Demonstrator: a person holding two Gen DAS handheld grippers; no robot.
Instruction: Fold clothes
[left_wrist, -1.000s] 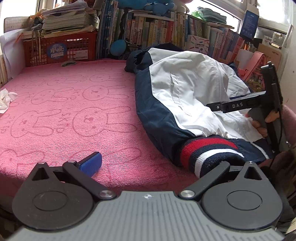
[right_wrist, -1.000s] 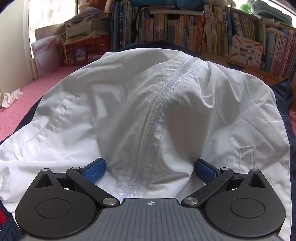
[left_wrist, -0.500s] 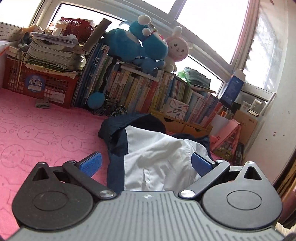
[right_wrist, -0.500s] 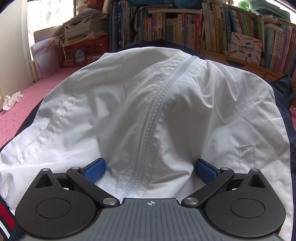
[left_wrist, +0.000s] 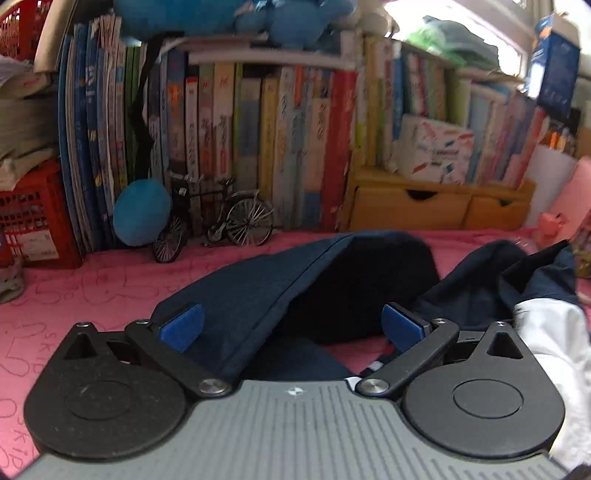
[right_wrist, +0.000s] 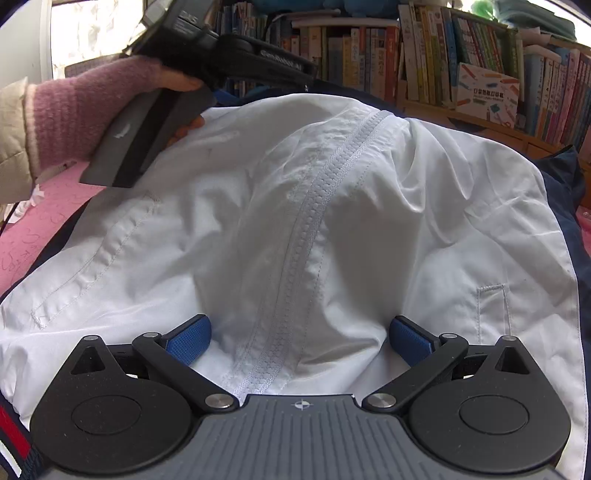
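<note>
A navy and white jacket lies on the pink blanket (left_wrist: 92, 288). Its navy hood end (left_wrist: 258, 295) fills the middle of the left wrist view, with a white panel (left_wrist: 546, 332) at the right. My left gripper (left_wrist: 291, 326) is open, and the navy cloth lies between its blue pads. In the right wrist view the jacket's white front (right_wrist: 369, 221) bulges up, its zipper (right_wrist: 314, 229) running down the middle. My right gripper (right_wrist: 299, 339) is open around that bulge. A hand in a pink sleeve (right_wrist: 74, 110) holds the other tool's grey handle (right_wrist: 147, 125) over the jacket's far left.
Books fill the shelf (left_wrist: 295, 129) along the back. In front of it stand a model bicycle (left_wrist: 221, 218), a blue ball (left_wrist: 142, 212) and a red crate (left_wrist: 26, 218). Wooden drawers (left_wrist: 424, 206) sit at the back right. Bare pink blanket lies to the left.
My left gripper has swung from the near edge of the blanket up and forward to the jacket's navy far end. It now shows in the right wrist view. The right gripper has barely moved.
</note>
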